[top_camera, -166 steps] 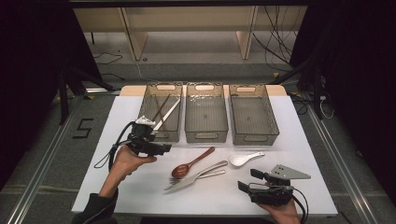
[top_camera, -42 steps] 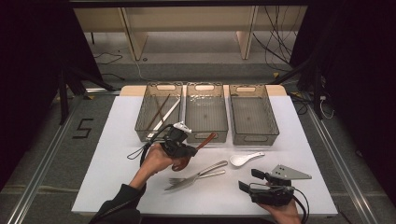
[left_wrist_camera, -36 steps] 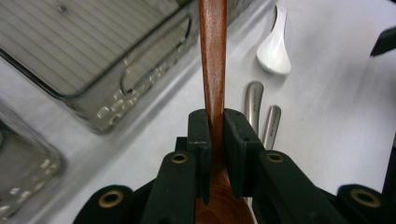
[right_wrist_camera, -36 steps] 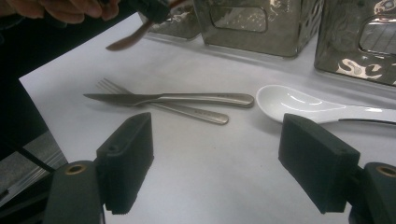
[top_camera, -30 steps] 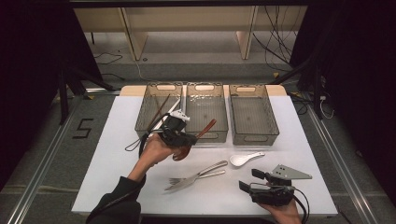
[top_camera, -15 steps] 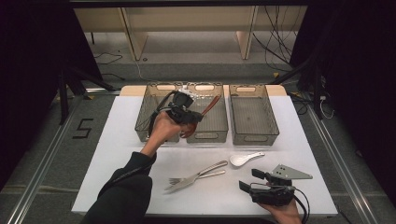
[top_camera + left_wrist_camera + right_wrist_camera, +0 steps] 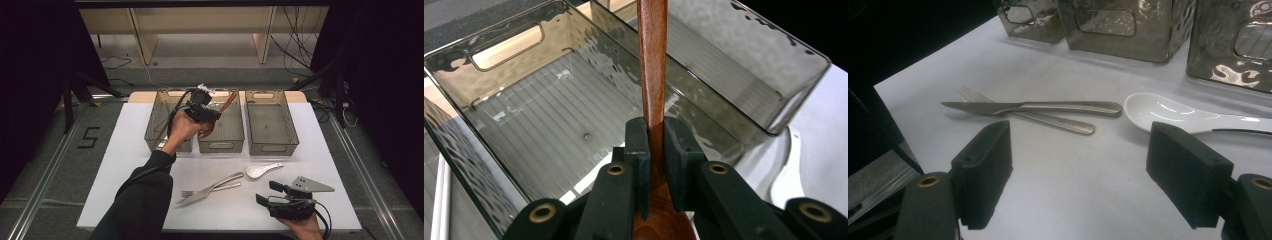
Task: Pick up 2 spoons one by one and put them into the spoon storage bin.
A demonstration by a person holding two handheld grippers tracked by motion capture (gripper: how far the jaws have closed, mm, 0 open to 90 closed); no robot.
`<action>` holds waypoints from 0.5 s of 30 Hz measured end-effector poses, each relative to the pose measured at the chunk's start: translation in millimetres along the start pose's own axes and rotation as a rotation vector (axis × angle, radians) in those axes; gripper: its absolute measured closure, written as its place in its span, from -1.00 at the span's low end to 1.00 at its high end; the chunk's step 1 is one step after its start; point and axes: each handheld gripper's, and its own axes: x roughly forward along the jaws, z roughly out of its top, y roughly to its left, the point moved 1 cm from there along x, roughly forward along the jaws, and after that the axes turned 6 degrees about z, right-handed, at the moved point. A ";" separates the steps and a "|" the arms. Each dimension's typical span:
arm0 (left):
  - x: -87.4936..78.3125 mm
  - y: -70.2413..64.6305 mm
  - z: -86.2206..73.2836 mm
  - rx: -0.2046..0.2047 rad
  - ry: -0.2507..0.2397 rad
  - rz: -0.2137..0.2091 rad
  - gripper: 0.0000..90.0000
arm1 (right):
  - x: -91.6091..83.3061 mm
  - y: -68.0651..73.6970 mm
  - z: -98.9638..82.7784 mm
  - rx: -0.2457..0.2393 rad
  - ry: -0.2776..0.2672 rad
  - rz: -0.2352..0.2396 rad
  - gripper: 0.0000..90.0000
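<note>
My left gripper (image 7: 206,112) is shut on a brown wooden spoon (image 7: 229,100) and holds it over the middle smoky plastic bin (image 7: 222,145). In the left gripper view the pads clamp the spoon (image 7: 652,60) where handle meets bowl. The handle points away over the bin's ribbed floor (image 7: 539,130), and that gripper (image 7: 655,135) hovers above it. My right gripper (image 7: 266,192) rests open near the table's front right edge. In the right gripper view its jaws (image 7: 1083,145) stand wide apart with nothing between them.
A steel knife (image 7: 1033,106) lies across a fork (image 7: 1058,121) on the white table, with a white ceramic spoon (image 7: 1168,112) to their right. Three bins stand in a row at the back: left (image 7: 155,132), middle, right (image 7: 270,120). The left bin holds long thin utensils.
My left gripper has carried the wooden spoon away from the table's middle, back and slightly up, to above the middle bin. The right gripper has stayed put.
</note>
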 end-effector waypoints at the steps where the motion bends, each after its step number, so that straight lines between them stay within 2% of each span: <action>1: 1.9 0.5 0.6 -0.005 -0.003 0.004 0.80 | 0.0 0.0 0.0 0.000 0.000 0.000 -0.40; 15: 20.4 8.1 1.0 -0.040 -0.005 0.032 0.80 | -0.3 0.1 -0.2 0.003 0.001 0.003 -0.40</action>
